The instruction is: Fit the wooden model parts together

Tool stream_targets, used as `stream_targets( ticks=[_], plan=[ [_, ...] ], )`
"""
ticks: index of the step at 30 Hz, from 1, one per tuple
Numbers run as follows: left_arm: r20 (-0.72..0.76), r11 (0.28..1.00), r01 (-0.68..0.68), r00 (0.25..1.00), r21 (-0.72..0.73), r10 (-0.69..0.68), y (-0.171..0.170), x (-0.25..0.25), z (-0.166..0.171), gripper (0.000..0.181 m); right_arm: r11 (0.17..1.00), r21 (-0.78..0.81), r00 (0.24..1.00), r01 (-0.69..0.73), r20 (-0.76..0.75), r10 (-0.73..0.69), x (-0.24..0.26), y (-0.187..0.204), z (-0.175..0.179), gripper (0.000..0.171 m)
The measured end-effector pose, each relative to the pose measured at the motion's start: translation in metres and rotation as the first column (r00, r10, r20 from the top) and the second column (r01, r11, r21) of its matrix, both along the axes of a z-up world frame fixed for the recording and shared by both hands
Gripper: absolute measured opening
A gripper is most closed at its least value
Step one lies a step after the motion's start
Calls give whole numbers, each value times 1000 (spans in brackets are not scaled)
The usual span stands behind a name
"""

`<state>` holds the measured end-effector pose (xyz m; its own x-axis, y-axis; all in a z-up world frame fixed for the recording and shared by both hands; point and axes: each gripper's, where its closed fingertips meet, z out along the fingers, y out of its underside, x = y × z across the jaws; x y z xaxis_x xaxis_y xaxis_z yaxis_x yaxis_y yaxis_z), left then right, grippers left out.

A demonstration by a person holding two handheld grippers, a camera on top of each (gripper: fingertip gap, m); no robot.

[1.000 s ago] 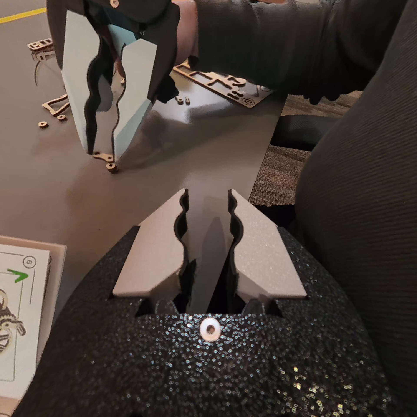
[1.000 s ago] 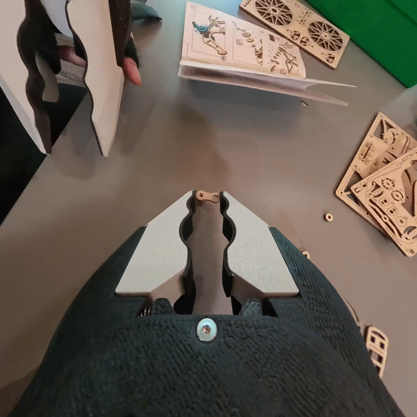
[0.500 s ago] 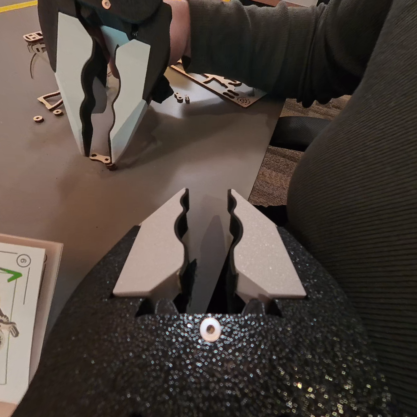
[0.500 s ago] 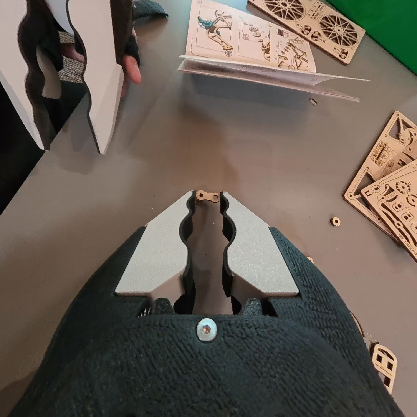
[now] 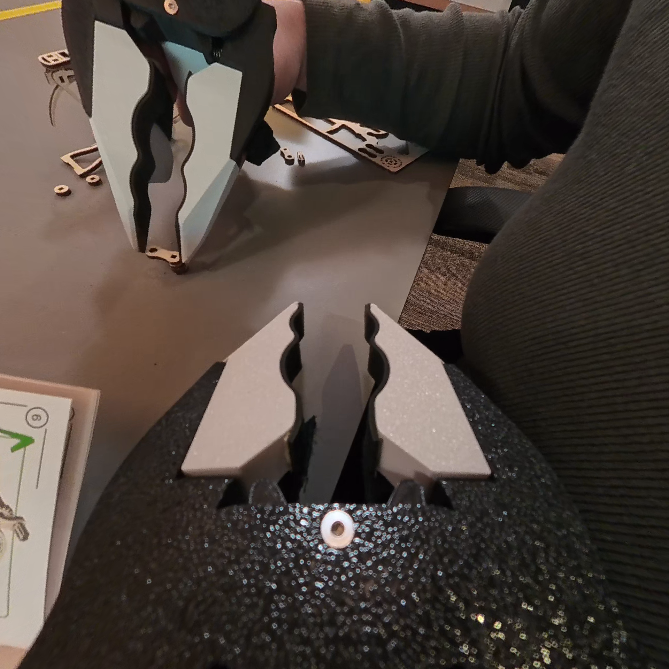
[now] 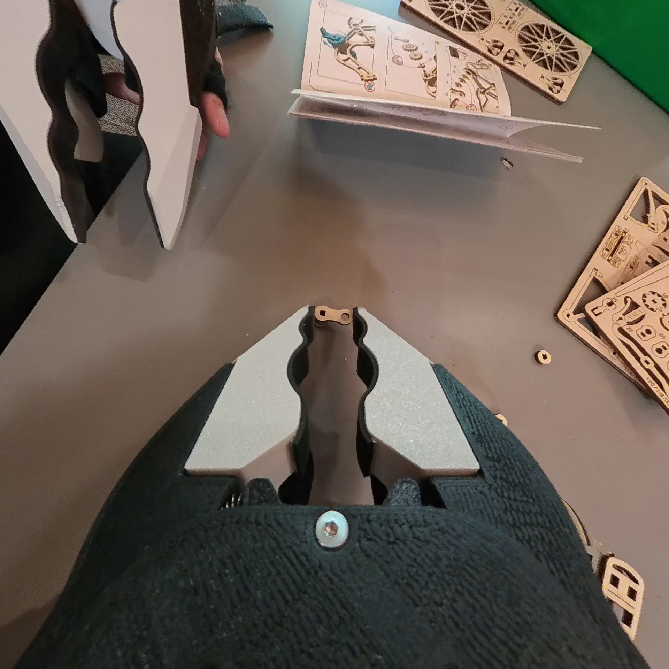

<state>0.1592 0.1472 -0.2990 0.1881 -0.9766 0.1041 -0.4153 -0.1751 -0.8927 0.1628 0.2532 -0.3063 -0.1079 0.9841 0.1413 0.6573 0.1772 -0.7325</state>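
Pinching a small flat wooden link piece with a hole at each end (image 6: 333, 315), the right gripper (image 6: 332, 314) holds it crosswise between its two grey fingertips, just above the centre of the right wrist frame. The piece spans the narrow gap from one tip to the other, its left end against the left finger (image 6: 260, 394) and its right end against the right one, so the fingers are clamped on it at their very tips. From the left wrist view, the same gripper (image 5: 163, 253) stands point-down in the upper left of the frame, with the link piece (image 5: 163, 254) level at its tips, right at the grey tabletop (image 5: 325, 231); a small round wooden part (image 5: 179, 268) sits just beneath the link's right end, though whether the two are joined cannot be told.

The left gripper (image 5: 333, 311) fills the lower centre of its own frame with its fingers apart and nothing between them, only tabletop showing in the gap. In the right wrist view it appears in the upper left (image 6: 119, 242), over the table's edge, likewise parted.

An open paper instruction booklet (image 6: 405, 72) lies at the top centre of the right wrist frame, with laser-cut wooden sheets (image 6: 622, 289) along the right edge and a small wooden washer (image 6: 542, 357) lying near them.
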Motion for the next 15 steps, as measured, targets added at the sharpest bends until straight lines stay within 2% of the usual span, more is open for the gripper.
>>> stream_targets(
  ticks=[15],
  plan=[
    [4,1000,1,1000,-5,-1,0,0,0,31,1000,-11,1000,0,4,0,0,0,-3,24]
  ],
)
